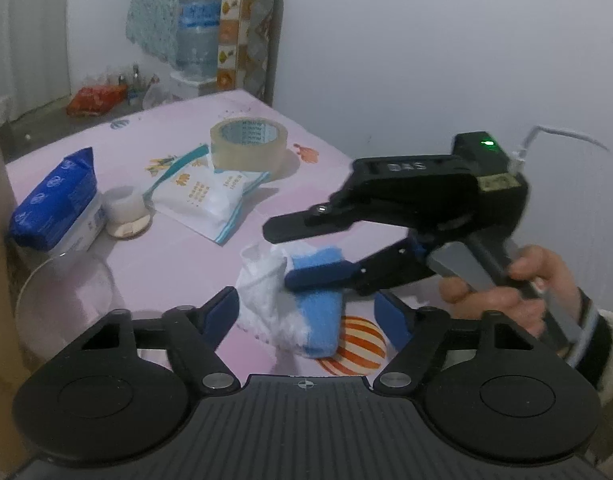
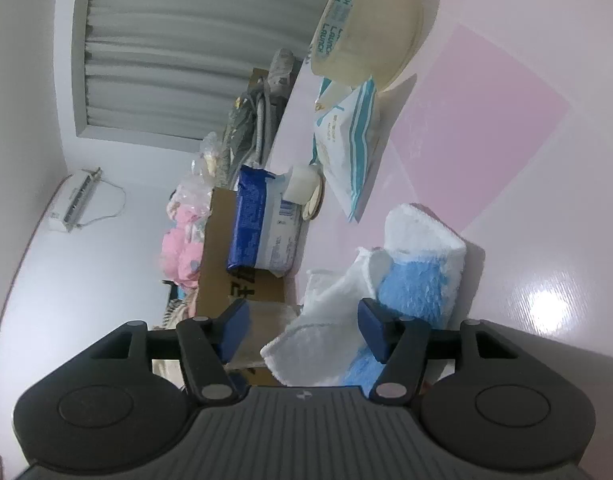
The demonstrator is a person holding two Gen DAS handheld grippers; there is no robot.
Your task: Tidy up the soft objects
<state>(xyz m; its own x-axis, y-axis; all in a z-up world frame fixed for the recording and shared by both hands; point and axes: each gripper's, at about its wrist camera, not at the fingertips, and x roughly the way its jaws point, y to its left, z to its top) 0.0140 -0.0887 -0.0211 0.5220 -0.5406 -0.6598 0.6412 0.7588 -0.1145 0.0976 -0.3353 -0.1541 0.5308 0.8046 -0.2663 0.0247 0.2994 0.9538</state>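
- While the blue-and-white towel [image 1: 302,304] is lying bunched on the pink table [image 1: 178,248], at roughly 12 o'clock just ahead of the left gripper [image 1: 306,312], I am holding both tools over it.
- I am keeping the left gripper's fingers spread wide, one on each side of the cloth, grasping nothing.
- I am bringing the right gripper [image 1: 290,252] in from 3 o'clock, rolled on its side; its fingers are released too, the lower one resting on or just above the blue pile, though I cannot tell whether it is touching.
- To my judgement, I am about to fold or gather the towel, so I am aiming to pinch a loose white edge rather than the thick middle, and to lift slowly so the cloth is not dragging.
- I am reading "LAUNCH" repeated inside the tape roll [image 2: 366,28] at 11 o'clock.
- Print on the white pouch [image 1: 206,200] and the blue tissue pack [image 1: 58,204] is looking too small to read.
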